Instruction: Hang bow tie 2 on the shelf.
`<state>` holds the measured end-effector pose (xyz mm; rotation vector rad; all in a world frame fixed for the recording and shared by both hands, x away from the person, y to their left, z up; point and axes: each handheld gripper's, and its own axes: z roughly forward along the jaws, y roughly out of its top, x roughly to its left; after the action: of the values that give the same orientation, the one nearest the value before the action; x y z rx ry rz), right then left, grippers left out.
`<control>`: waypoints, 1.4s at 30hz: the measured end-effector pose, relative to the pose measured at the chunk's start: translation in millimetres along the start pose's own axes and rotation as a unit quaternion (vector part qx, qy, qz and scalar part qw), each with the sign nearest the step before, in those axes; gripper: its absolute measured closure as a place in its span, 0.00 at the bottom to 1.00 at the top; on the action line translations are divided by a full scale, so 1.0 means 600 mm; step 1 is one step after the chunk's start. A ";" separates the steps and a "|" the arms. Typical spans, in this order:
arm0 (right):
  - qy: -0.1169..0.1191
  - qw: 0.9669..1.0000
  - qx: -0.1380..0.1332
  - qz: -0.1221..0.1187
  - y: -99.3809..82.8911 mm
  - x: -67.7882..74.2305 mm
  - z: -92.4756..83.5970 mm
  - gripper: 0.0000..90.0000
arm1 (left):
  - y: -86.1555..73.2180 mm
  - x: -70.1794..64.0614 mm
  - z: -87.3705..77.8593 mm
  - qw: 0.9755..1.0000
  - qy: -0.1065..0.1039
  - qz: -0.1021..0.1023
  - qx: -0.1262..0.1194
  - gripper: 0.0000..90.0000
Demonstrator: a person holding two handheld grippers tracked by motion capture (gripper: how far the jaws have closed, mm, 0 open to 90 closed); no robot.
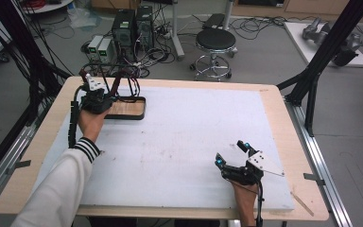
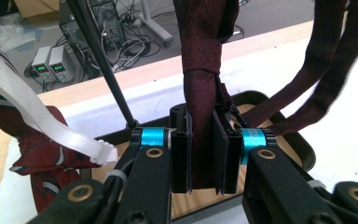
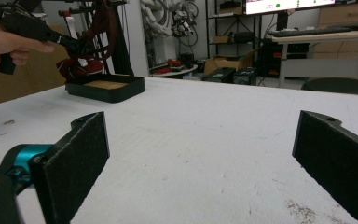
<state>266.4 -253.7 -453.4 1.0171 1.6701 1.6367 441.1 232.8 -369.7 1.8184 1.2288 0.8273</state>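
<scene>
Jaws of the left gripper point(image 2: 200, 154) clamped on a dark red tie point(image 2: 200, 60), centre of the left gripper view, above a black tray point(image 1: 139, 109) with a wooden floor at upper left of the high view. Right gripper point(image 1: 233, 153) at lower right there, jaws spread wide, nothing between, over the white mat point(image 1: 184, 137).

Robotics lab, not a home or office. Bench power supplies point(image 1: 100, 48) and PC towers point(image 1: 133, 27) sit on the concrete floor in a tangle of cables point(image 1: 257, 24). Black aluminium framing point(image 1: 322, 56) surrounds the counter point(image 1: 274, 97). Spare robot arm parts point(image 1: 317, 29) lie on a board; round stool point(image 1: 215, 40) nearby. Shelves of hardware and a monitor point(image 3: 284, 4) along the back.
</scene>
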 end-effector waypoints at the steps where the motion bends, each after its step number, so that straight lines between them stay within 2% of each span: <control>1: 0.000 1.000 0.000 0.000 0.000 0.000 0.000 0.03 | 0.000 0.001 0.000 1.000 0.000 0.000 0.002 0.88; 5: 0.000 1.000 0.000 0.000 0.000 0.000 0.000 0.03 | -0.004 0.006 0.001 1.000 0.001 -0.002 0.007 0.88; 15: 0.000 1.000 0.000 0.000 0.000 0.001 0.000 0.03 | -0.008 0.010 -0.008 1.000 -0.004 -0.006 0.004 0.85; 16: 0.001 1.000 0.000 0.000 0.000 0.001 0.000 0.03 | -0.008 0.011 -0.008 1.000 -0.010 -0.009 0.006 0.81; 20: 0.001 1.000 0.000 0.003 0.000 0.000 -0.001 0.03 | -0.009 0.010 -0.004 1.000 -0.024 -0.016 0.010 0.45; 21: 0.001 1.000 -0.001 0.005 0.000 0.000 0.000 0.03 | -0.009 0.009 -0.003 0.999 -0.027 -0.014 0.013 0.32; 22: 0.002 1.000 0.000 0.004 0.000 0.000 0.000 0.03 | -0.009 0.008 -0.004 0.999 -0.030 -0.012 0.015 0.23; 23: 0.003 1.000 0.000 0.003 0.000 -0.001 0.000 0.03 | -0.009 0.007 -0.005 0.999 -0.034 -0.010 0.015 0.20; 25: 0.004 1.000 0.000 0.003 0.000 -0.001 0.000 0.03 | -0.009 0.005 -0.012 0.999 -0.044 0.007 0.010 0.17; 29: 0.003 1.000 0.001 0.000 0.000 0.000 -0.001 0.03 | -0.007 0.004 -0.034 0.997 -0.072 0.017 -0.014 0.16; 31: 0.003 1.000 0.001 0.001 0.000 0.001 -0.001 0.03 | -0.007 0.003 -0.047 0.995 -0.088 0.021 -0.029 0.16; 33: 0.004 1.000 0.000 0.001 0.000 0.000 -0.001 0.03 | -0.008 0.003 -0.059 0.994 -0.096 0.026 -0.043 0.16; 37: 0.004 1.000 -0.001 0.002 0.000 0.000 -0.001 0.03 | -0.017 0.003 -0.083 0.989 -0.115 0.039 -0.081 0.16; 39: 0.004 1.000 -0.002 -0.001 0.000 0.000 -0.001 0.03 | -0.029 0.004 -0.095 0.986 -0.123 0.051 -0.103 0.16; 41: 0.003 1.000 -0.002 -0.002 0.000 0.000 -0.001 0.03 | -0.046 0.005 -0.107 0.979 -0.140 0.062 -0.131 0.16; 42: 0.003 1.000 -0.002 -0.003 0.000 0.000 -0.001 0.03 | -0.060 0.006 -0.115 0.975 -0.150 0.066 -0.150 0.16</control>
<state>265.7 -253.9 -453.4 1.0065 1.6722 1.6401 368.7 261.0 -367.0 1.7120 0.7548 0.7333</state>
